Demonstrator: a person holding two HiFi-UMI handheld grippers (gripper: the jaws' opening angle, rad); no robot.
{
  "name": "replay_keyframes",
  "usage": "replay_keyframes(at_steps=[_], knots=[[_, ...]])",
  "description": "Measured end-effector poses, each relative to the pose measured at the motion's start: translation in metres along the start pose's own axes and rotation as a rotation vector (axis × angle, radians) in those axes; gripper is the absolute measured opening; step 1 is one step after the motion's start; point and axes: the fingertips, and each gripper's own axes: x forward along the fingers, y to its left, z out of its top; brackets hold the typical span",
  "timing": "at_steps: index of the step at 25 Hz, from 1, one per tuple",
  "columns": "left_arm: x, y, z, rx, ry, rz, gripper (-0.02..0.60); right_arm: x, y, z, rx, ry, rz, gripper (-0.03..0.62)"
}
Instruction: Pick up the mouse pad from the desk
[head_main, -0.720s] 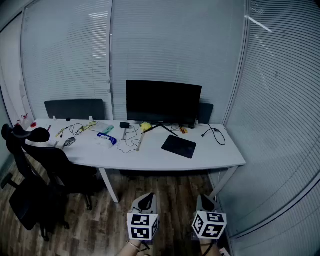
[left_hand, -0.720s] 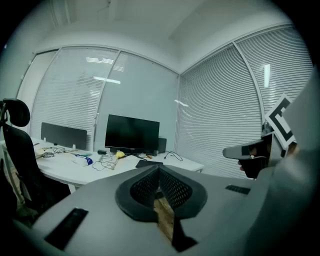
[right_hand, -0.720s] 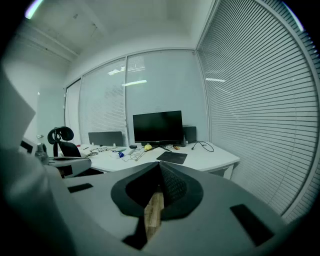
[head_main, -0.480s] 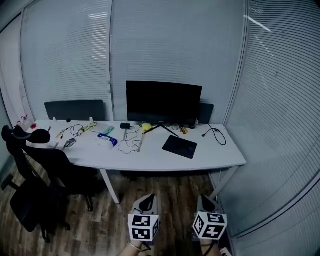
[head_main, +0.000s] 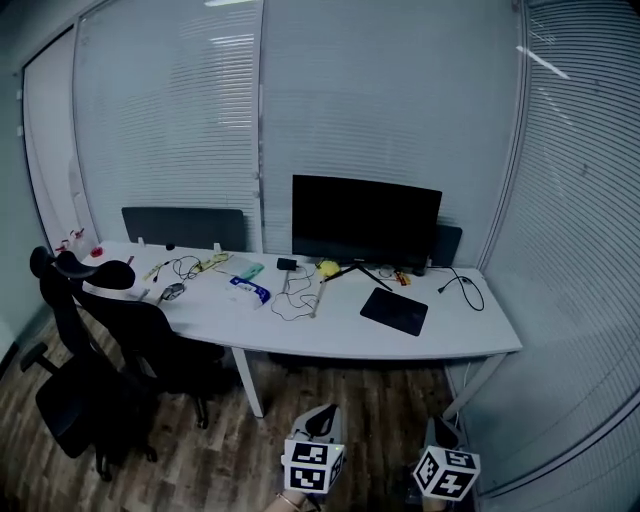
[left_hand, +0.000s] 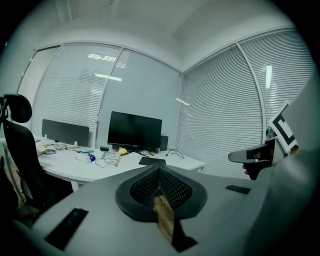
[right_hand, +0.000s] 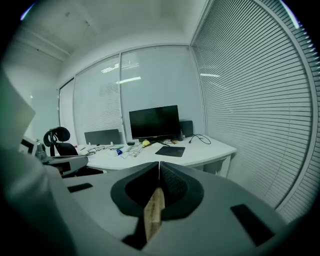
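My left tongs (left_hand: 159, 167) and right tongs (right_hand: 159, 164) are both closed, empty, well short of the desk (head_main: 330, 338). One mouse pad (head_main: 394, 311), dark, flat, rectangular, lies askew toward the desk's right end, between its front edge and the one monitor (head_main: 366, 220).

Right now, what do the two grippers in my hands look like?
They match. The left gripper and right gripper each have a light grey body and black jaws that taper to a point, with mesh-textured inner faces. Behind the jaws is a tan strip, and each carries a white cube printed with black square markers.
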Motion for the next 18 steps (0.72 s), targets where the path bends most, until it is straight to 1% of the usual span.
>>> replay_keyframes(at_steps=[5, 8, 12, 18], knots=[[0.007, 0.007, -0.01, 0.013, 0.027, 0.025, 0.017, 0.014, -0.003, -0.006, 0.008, 0.019, 0.011, 0.034], [0.018, 0.01, -0.008, 0.014, 0.02, 0.041, 0.017, 0.029, -0.005, -0.006, 0.009, 0.029, 0.028, 0.034], [0.04, 0.009, -0.001, 0.005, 0.016, 0.063, 0.017, 0.054, -0.017, -0.003, 0.013, 0.045, 0.045, 0.034], [0.088, 0.004, 0.013, 0.013, 0.021, 0.085, 0.018, 0.102, -0.042, 0.018, 0.019, 0.055, 0.068, 0.034]])
